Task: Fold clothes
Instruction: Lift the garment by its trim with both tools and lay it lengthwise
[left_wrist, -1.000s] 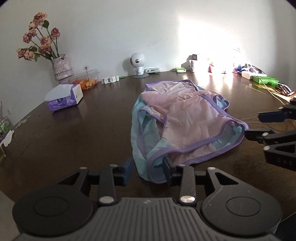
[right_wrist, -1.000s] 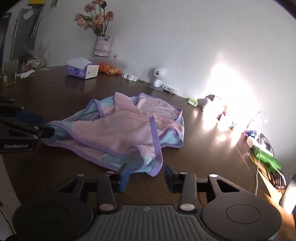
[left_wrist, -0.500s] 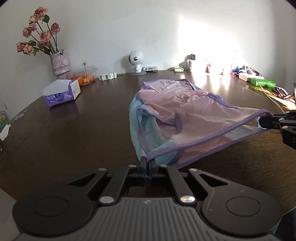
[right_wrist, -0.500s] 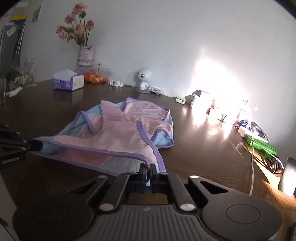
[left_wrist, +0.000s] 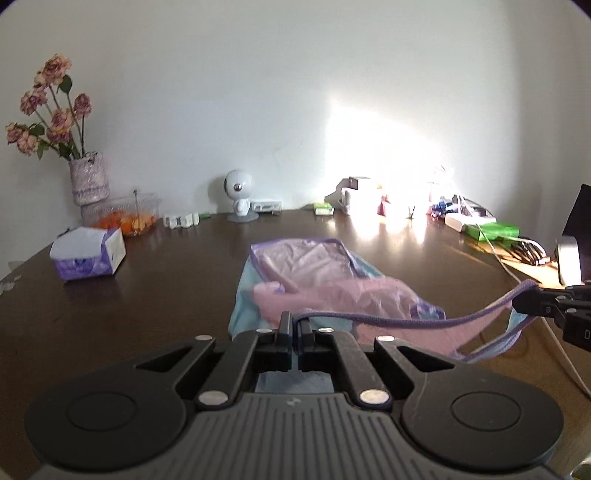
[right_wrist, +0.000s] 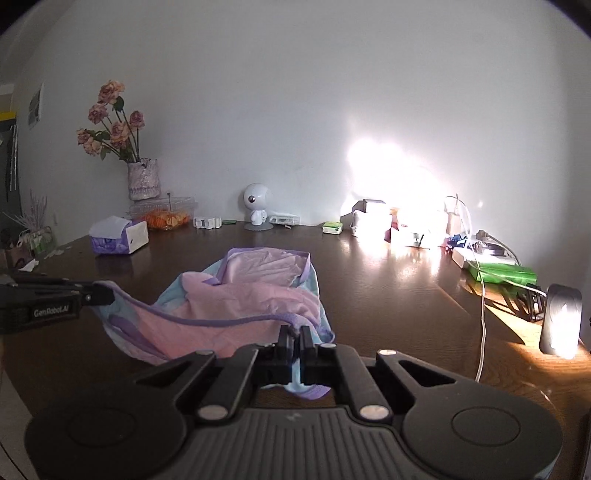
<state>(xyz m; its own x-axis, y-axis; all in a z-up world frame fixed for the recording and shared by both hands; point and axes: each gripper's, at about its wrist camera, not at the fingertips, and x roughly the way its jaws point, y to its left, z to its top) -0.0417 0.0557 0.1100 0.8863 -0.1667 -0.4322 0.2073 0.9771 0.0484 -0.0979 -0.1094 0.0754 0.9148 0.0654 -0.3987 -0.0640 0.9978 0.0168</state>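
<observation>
Both my claws, left (left_wrist: 294, 325) and right (right_wrist: 294, 334), now clamped on garment (left_wrist: 332, 291) hem | lifted off worktop (left_wrist: 147, 295) | fold under way

A thin, soft pink cloth garment (left_wrist: 332, 291) with ribbed purple trim drapes over a dark, glossy wooden table (left_wrist: 166, 280) that mirrors the sunlight. Matt black plastic grippers, left (left_wrist: 294, 326) and right (right_wrist: 294, 336), carry bright metal rivets. Beyond the garment sits a papery tissue box (left_wrist: 86, 253).

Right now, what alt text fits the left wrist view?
The left gripper is shut on the purple trim of a pink and blue garment, stretched to the right gripper above a dark table; a tissue box sits left.
</observation>
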